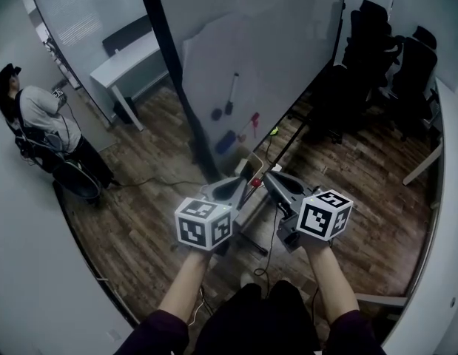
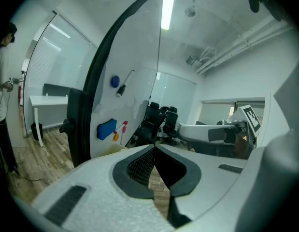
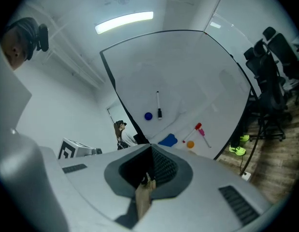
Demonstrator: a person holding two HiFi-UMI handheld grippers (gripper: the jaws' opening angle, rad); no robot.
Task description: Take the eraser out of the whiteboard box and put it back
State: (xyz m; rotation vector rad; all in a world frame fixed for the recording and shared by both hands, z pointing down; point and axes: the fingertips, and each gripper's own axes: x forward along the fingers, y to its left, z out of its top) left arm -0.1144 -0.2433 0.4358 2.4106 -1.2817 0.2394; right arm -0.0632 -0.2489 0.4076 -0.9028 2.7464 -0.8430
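A blue eraser (image 1: 226,141) clings to the standing whiteboard (image 1: 273,43), low on its face. The eraser also shows in the left gripper view (image 2: 106,129) and the right gripper view (image 3: 168,140). A tan box (image 1: 251,170) sits at the board's foot, just beyond both grippers. My left gripper (image 1: 240,186) is shut with nothing between its jaws (image 2: 154,146). My right gripper (image 1: 271,177) is level beside it, also shut and empty (image 3: 151,146). Both point at the board and stand short of the eraser.
On the board are a black marker (image 1: 232,93), a dark blue round magnet (image 1: 217,114), and red and pink markers (image 1: 251,124). A person (image 1: 36,117) stands far left. A white desk (image 1: 129,61) and black office chairs (image 1: 391,58) flank the board. Cables cross the wooden floor.
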